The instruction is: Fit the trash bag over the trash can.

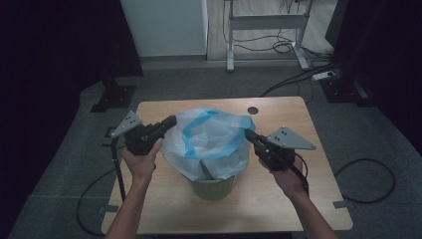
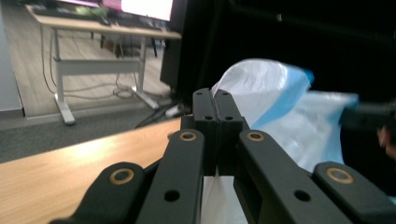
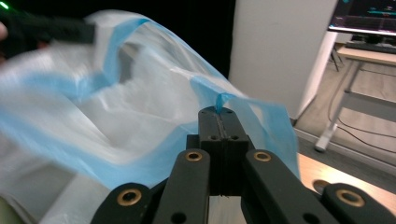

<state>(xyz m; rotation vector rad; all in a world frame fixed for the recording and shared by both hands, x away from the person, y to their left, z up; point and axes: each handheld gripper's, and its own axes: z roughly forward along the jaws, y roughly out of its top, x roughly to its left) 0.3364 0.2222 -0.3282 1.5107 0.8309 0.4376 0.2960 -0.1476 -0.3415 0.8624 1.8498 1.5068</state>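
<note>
The small green bin (image 1: pixel 215 186) stands near the front edge of the table (image 1: pixel 164 110), about midway along it, and a white bag (image 1: pixel 211 144) with a blue drawstring band is half in it, its mouth billowing up above the rim. The left gripper (image 1: pixel 171 121) has its jaws pressed together on the bag's left edge; in the left gripper view (image 2: pixel 215 109) a fold of white film runs up between the closed pads. The right gripper (image 1: pixel 248 134) is likewise clamped on the opposite edge, and in the right gripper view (image 3: pixel 218 112) a pinch of the blue band pokes out at the tips. So the bag is stretched between the two hands, above the bin and not yet folded over its rim. What worries me from here is the thin film: both grips look like they catch only a small pinch near the hem, so a hard outward pull could slip it free or tear it at the band. The bin also looks light and sits close to the front edge, so dragging the bag sideways or upward could tip it or slide it off the table.
</note>
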